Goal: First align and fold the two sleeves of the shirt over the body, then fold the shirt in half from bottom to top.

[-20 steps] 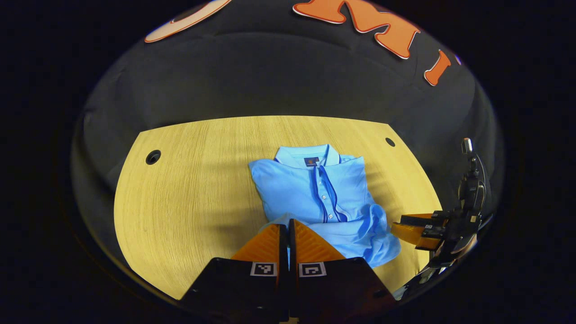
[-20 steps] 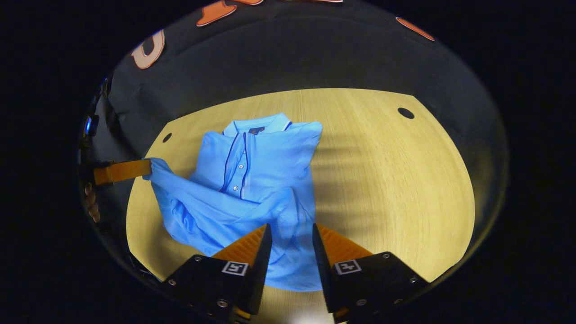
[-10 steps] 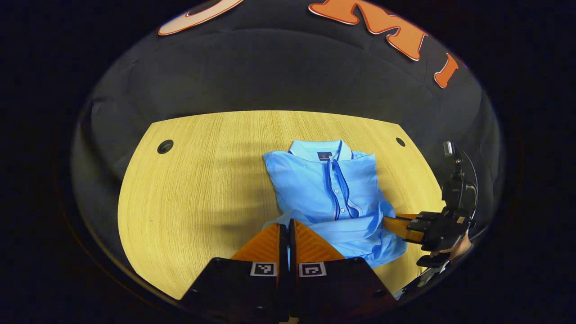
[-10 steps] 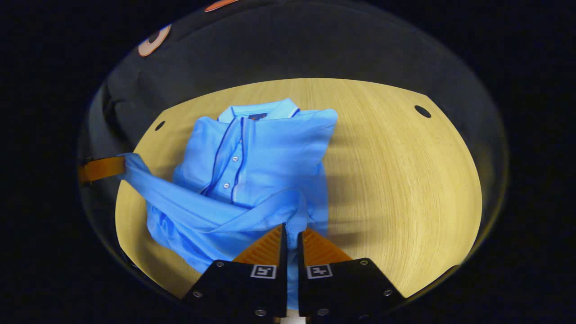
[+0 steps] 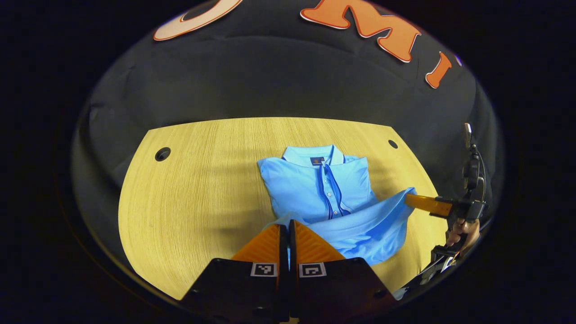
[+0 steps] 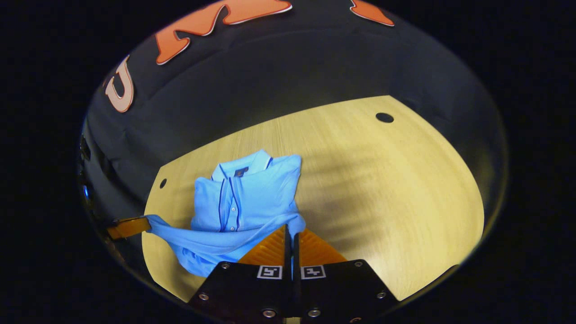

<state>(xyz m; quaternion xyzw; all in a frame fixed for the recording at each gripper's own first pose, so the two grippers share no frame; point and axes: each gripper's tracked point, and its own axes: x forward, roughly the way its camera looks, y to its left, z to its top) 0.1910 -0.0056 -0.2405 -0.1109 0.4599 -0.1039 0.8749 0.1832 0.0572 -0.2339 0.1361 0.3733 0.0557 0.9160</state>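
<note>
Each gripper, left [image 5: 288, 229] and right [image 6: 292, 236], is clamped on one bottom corner of the shirt [image 5: 321, 186], raising the hem taut off the counter [image 5: 198, 189] for folding toward the collar.

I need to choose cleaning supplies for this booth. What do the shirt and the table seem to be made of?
The shirt looks like soft matte knit fabric, perhaps cotton piqué: it drapes and creases where lifted. The table looks like light wood or wood-look laminate: fine straight grain lines and a smooth low sheen; which one I cannot tell.
</note>
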